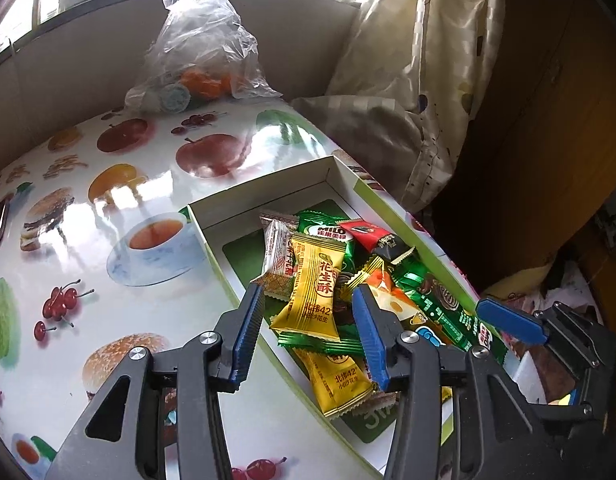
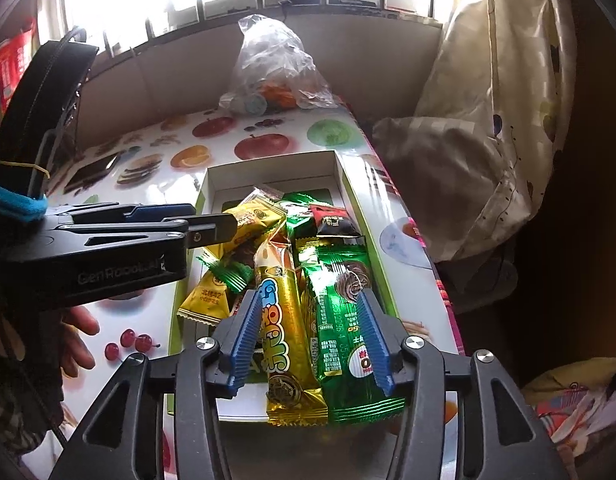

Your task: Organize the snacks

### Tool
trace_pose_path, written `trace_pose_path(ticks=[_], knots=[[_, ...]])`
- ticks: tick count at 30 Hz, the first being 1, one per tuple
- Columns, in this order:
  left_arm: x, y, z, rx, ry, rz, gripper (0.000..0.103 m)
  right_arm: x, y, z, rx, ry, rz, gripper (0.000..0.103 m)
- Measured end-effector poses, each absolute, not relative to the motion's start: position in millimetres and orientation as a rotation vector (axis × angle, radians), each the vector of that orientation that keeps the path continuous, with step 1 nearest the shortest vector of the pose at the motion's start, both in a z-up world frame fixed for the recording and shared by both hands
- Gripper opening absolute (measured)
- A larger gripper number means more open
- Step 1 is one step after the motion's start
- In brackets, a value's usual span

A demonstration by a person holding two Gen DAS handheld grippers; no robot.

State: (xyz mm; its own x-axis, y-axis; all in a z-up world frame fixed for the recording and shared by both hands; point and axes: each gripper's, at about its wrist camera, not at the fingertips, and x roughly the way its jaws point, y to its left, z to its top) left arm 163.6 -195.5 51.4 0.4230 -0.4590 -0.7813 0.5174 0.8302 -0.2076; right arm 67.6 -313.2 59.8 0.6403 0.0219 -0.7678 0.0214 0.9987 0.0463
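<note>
A shallow white box (image 1: 243, 200) with a green rim sits on the fruit-print table and holds a pile of wrapped snacks. My left gripper (image 1: 308, 292) is open just above a yellow peanut-candy packet (image 1: 314, 292). My right gripper (image 2: 310, 300) is open above a long gold snack stick (image 2: 281, 320) and a long green packet (image 2: 344, 320), which lie over the box's near end (image 2: 191, 280). The right gripper also shows at the right of the left wrist view (image 1: 508, 320). The left gripper shows from the side in the right wrist view (image 2: 211, 224).
A clear plastic bag (image 1: 203, 52) with orange fruit stands at the table's far edge under the window. A dark phone (image 2: 91, 172) lies at the far left. A curtain (image 1: 412, 80) and bedding hang beside the table's right edge. The table (image 1: 87, 240) is glossy.
</note>
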Motion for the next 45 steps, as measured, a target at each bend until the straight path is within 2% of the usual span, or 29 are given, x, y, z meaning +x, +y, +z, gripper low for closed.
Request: trace_pose_path(ticks=[3,27,45], knots=[[162,-194,53,0.065,0.951,-0.603,0.047,66,-313,60,0.053,0.874,-0.004,0.055],[103,-150,76,0.070,0.824,-0.446,0.047,43,-305,73,0.089,0.806,-0.038,0.057],[39,-122,54,0.056,0.838,-0.372,0.047,-21,-295,74,0.142,0.749,-0.099,0.057]])
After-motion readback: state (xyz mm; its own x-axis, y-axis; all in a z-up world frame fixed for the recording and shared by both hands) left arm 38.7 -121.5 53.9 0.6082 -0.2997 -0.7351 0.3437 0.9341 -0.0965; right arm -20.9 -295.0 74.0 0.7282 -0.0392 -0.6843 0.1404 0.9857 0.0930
